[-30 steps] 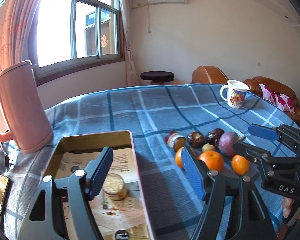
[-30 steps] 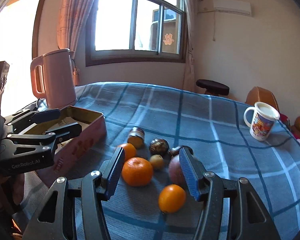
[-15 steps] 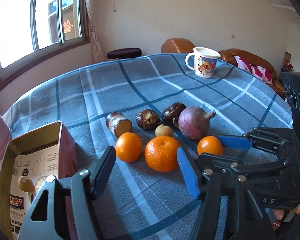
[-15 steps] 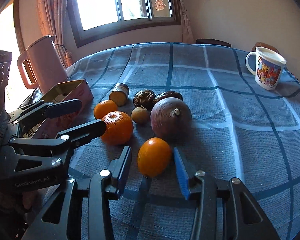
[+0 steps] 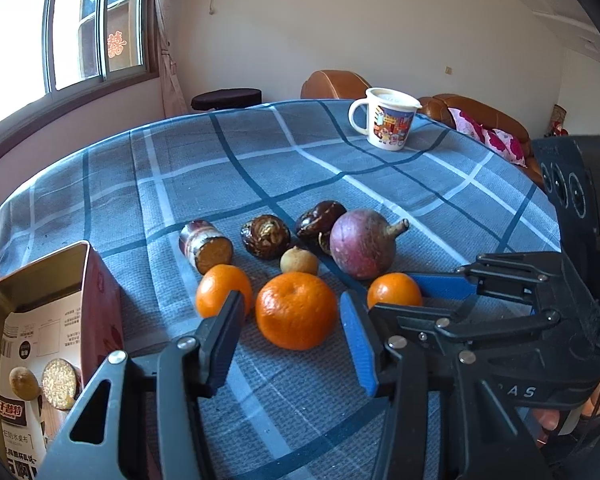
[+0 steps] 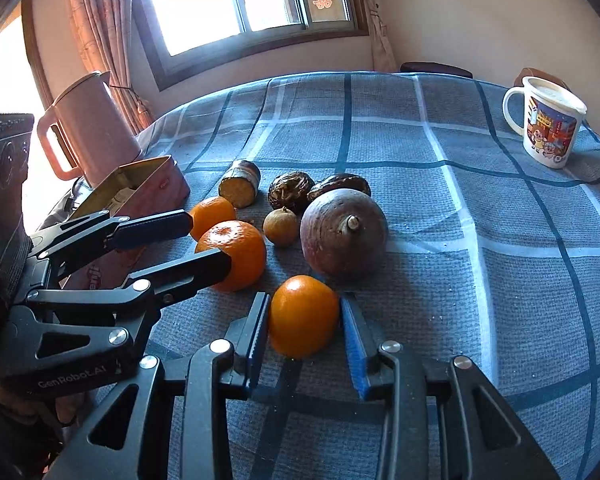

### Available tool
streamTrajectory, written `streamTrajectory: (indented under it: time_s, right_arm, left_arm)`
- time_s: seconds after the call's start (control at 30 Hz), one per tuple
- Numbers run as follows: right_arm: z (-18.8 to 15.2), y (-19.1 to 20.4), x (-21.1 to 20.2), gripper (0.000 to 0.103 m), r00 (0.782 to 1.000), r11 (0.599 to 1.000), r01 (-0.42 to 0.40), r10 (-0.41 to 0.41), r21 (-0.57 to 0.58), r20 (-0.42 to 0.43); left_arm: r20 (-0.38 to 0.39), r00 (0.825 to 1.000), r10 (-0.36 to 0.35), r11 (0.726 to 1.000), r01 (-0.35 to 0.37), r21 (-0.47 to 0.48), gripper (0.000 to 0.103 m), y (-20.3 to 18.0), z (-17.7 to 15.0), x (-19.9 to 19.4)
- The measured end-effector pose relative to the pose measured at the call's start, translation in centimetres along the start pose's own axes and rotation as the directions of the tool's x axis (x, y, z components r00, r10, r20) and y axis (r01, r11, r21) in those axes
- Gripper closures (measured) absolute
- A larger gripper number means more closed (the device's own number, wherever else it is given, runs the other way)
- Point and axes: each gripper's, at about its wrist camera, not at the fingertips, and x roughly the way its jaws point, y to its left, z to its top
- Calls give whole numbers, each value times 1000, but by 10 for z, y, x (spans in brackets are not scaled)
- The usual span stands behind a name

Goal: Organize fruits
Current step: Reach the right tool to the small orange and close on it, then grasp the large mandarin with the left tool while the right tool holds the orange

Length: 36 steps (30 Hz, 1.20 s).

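Fruits lie in a cluster on the blue plaid cloth. My left gripper (image 5: 292,336) is open around the large orange (image 5: 296,310), its fingers either side without touching. My right gripper (image 6: 305,330) has closed in on a small orange (image 6: 303,315); both pads sit at its sides, on the cloth. That orange also shows in the left wrist view (image 5: 394,290). Another small orange (image 5: 223,290), a purple round fruit (image 5: 362,243), a small brown fruit (image 5: 299,261), two dark wrinkled fruits (image 5: 265,236) and a cut piece (image 5: 206,245) lie behind.
An open gold tin (image 5: 40,320) with pink sides, holding printed paper, stands at the left. A pink kettle (image 6: 88,128) stands behind it. A white printed mug (image 5: 386,124) stands at the far right. A sofa (image 5: 480,120) is beyond the table.
My left gripper swung from over the tin to the large orange and moved in around it. My right gripper came down over the small orange and narrowed onto it.
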Motion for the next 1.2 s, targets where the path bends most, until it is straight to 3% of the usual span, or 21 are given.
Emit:
streamTrajectory:
  time_s: [0.13,0.7,0.93,1.2]
  right_arm:
    - [0,-4,-9,66,998,999,31,-31,18,47]
    - [-6,1,-15,66,994,998,65,-64,-7,91]
    - [-6,3,-21,66,990,998,66,-63,-20,127]
    - [-6,15,-37,66,975,997,63,-49,-55,217]
  left_arm:
    - [-20,1000,-1,1000,2,19,52,-5,0,4]
    - [-102,993,58,997,-53,47,53,-9,6,29]
    - [-74,996,43,999,-42,12,54,-2,6,23]
    - [36,997,70,998,-70,-3,54,0,5,0]
